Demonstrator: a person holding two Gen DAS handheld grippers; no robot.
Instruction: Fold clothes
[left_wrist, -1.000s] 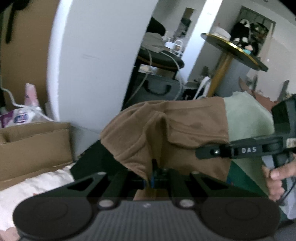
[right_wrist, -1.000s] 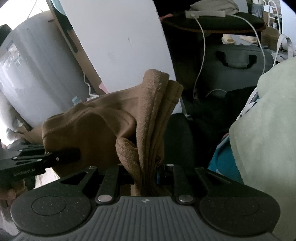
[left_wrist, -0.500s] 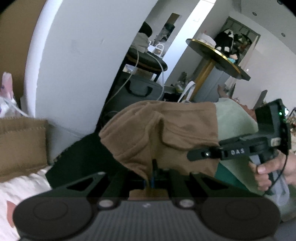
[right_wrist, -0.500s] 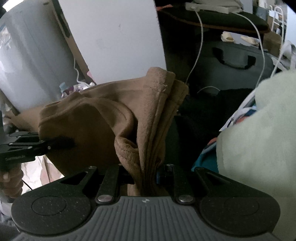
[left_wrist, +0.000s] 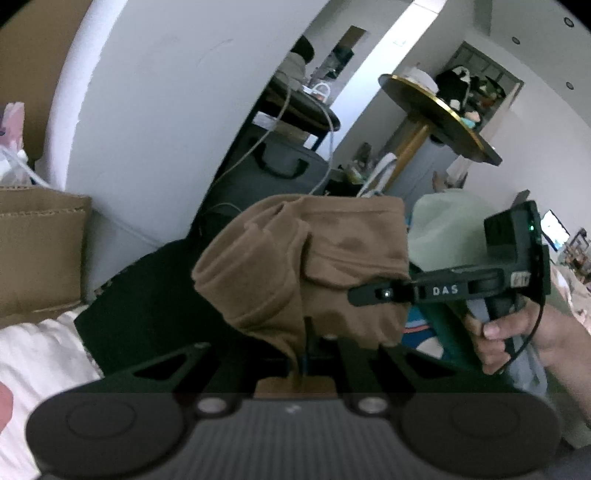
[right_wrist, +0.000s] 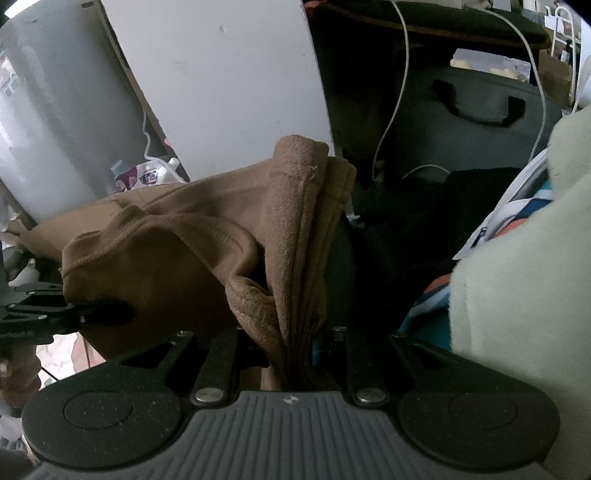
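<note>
Left wrist view: the left hand-held gripper (left_wrist: 304, 354) is clamped on the brown garment (left_wrist: 314, 258), held aloft between the white panel (left_wrist: 166, 110) and the right hand-held gripper (left_wrist: 369, 293).

Right wrist view: the right hand-held gripper (right_wrist: 301, 343) pinches the brown garment's (right_wrist: 184, 258) bunched hem edges; pale green fabric (right_wrist: 517, 295) crowds the right.

**Hidden and cut off**

The brown garment (right_wrist: 207, 258) buries the fingertips of both grippers. At lower left of the right wrist view, a hand (right_wrist: 18, 373) is cut by the frame edge. Items on the round gold-rimmed table (left_wrist: 439, 114), upper right, are perhaps toys; too small to tell.
</note>
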